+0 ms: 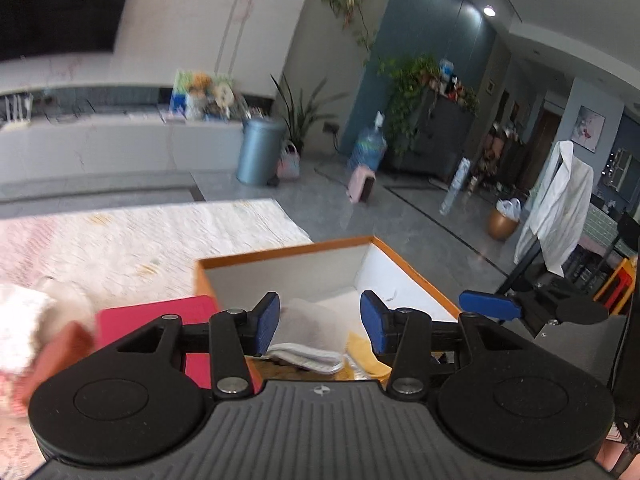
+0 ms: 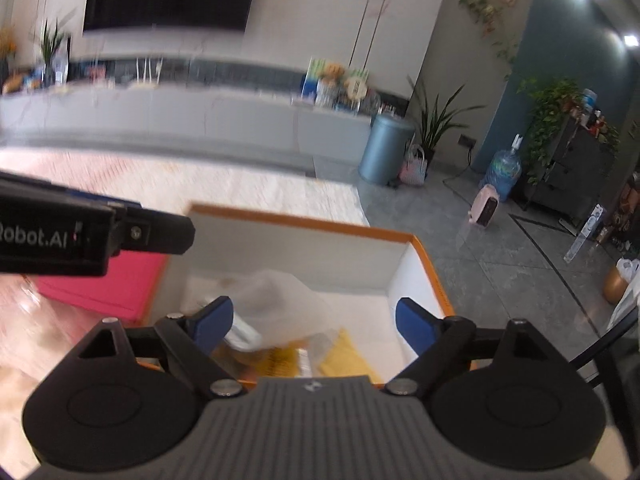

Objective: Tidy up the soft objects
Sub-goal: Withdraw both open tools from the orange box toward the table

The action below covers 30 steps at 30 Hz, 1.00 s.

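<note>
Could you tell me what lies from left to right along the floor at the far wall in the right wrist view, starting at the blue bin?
Blue bin → pink basket bag → water bottle → pink heater.

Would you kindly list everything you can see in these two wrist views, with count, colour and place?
box: one, orange rim, white inside, on the table under both grippers
soft items in the box: several, white, translucent and yellow, piled at the near end
pink flat item: one, left of the box
tablecloth: one, pale patterned, under the box
bin: one, blue-grey, on the floor by the long cabinet
water bottle: one, blue, by the dark wall
white coat: one, hanging at right
left gripper: one, black with blue pads, open, empty
right gripper: one, black with blue pads, open, empty
</note>
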Each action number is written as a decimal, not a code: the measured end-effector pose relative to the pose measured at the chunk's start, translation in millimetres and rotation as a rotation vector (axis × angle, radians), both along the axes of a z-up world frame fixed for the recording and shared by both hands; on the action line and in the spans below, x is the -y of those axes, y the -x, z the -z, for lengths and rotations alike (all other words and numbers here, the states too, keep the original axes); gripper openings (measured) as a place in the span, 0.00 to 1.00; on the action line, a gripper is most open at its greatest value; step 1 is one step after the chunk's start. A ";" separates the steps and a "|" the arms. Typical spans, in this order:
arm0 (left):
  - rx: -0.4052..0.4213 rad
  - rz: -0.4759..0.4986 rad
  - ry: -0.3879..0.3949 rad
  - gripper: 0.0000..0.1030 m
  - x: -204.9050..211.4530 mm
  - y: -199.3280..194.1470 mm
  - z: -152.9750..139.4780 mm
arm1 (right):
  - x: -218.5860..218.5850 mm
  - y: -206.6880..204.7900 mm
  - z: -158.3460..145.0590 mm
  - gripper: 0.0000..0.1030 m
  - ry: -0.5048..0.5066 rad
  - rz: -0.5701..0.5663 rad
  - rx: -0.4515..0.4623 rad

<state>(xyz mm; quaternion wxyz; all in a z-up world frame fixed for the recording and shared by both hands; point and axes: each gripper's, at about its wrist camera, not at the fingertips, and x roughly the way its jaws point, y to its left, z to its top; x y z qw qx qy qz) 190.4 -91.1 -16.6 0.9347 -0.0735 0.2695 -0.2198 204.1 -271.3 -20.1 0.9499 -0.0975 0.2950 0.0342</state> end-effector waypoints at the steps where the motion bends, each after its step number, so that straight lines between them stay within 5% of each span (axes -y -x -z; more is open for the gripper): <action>1: 0.013 -0.014 -0.004 0.52 -5.2 7.9 -1.6 | -7.2 8.0 -0.6 0.87 -0.026 0.004 0.022; 10: 0.083 -0.174 -0.058 0.48 -59.5 64.4 -2.4 | -68.9 60.2 2.9 0.89 -0.183 0.004 0.129; 17: 0.064 -0.295 -0.075 0.46 -105.3 91.4 7.6 | -118.2 77.5 12.5 0.89 -0.222 -0.078 0.106; 26: -0.038 -0.460 -0.101 0.38 -166.5 104.1 30.2 | -169.0 81.0 26.0 0.89 -0.233 -0.177 0.054; 30: -0.088 -0.494 -0.092 0.37 -188.6 105.0 44.1 | -186.4 78.6 37.6 0.79 -0.198 -0.207 0.021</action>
